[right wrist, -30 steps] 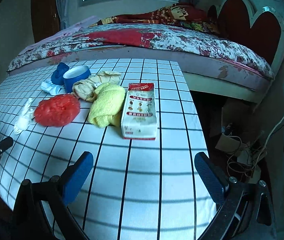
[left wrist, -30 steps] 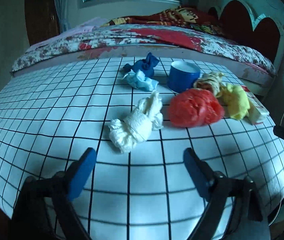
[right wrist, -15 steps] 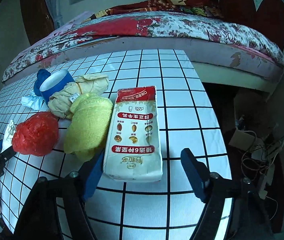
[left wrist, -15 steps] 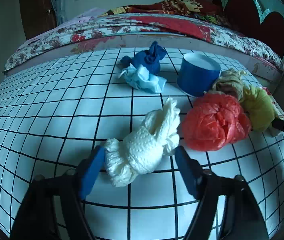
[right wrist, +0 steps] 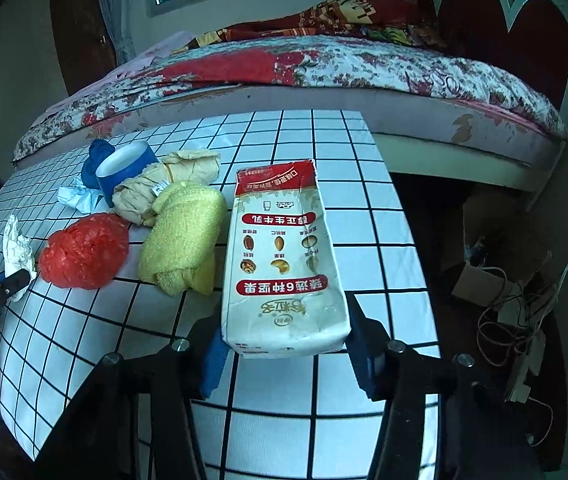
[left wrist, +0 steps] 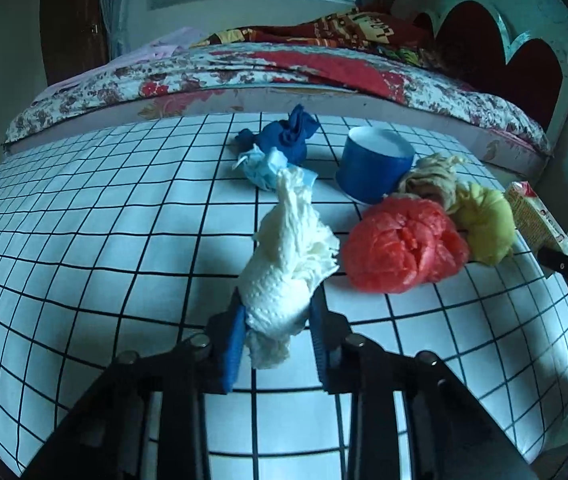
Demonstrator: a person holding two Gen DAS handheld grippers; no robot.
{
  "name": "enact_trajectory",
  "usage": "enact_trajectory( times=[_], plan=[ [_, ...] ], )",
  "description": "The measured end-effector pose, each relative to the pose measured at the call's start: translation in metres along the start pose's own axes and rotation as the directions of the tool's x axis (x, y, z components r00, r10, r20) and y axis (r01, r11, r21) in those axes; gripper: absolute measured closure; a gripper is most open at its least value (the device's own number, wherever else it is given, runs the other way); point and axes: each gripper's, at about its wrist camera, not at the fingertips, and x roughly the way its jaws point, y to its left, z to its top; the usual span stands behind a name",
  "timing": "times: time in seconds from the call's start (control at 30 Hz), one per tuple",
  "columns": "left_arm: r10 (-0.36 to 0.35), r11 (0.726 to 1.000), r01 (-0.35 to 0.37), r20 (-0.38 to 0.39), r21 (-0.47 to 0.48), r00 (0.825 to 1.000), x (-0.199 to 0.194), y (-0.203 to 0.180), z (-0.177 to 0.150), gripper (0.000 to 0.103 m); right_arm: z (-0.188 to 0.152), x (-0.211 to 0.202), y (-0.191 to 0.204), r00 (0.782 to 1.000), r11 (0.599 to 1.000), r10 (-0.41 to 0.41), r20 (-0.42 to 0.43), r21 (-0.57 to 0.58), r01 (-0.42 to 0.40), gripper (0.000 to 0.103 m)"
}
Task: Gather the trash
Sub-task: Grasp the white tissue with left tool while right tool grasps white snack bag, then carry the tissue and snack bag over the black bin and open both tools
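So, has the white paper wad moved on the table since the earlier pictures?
Yes. The white paper wad, now gripped by the left tongs that just closed, has tipped up; its top now overlaps the light-blue wad.

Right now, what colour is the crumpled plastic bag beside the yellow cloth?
Red. The plastic bag shows best in the left wrist view.

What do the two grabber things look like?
Both look alike. The left gripper and the right gripper each have a black frame with two angled arms, round silver bolts at the joints, and flat blue pads on the fingers. Seen from the right wrist view, the left one has small white "GenRobot.AI" lettering.
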Motion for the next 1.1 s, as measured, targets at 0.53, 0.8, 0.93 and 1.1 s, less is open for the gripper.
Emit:
enact_trajectory(
  times=[0.53,0.8,0.93,1.1],
  plan=[
    [-0.054,0.995,0.046,0.101,0.083,0.993,-0.08,-0.053,-0.025,0.073,-0.046,-0.105,-0.011,0.992,0.998,0.002,0.125,0.063,-0.01,0.049],
    [-0.085,0.991,0.07,0.135,0.111,0.987,-0.115,-0.074,-0.036,0.073,-0.06,-0.149,-0.012,0.985,0.996,0.005,0.175,0.082,-0.02,0.049],
    [-0.096,0.99,0.078,0.153,0.12,0.983,-0.133,-0.08,-0.039,0.073,-0.068,-0.168,-0.009,0.98,0.997,0.01,0.199,0.073,-0.025,0.049],
    [-0.116,0.986,0.092,0.173,0.14,0.978,-0.152,-0.092,-0.045,0.073,-0.081,-0.189,-0.009,0.975,0.997,0.006,0.223,0.072,-0.023,0.049]
  ],
)
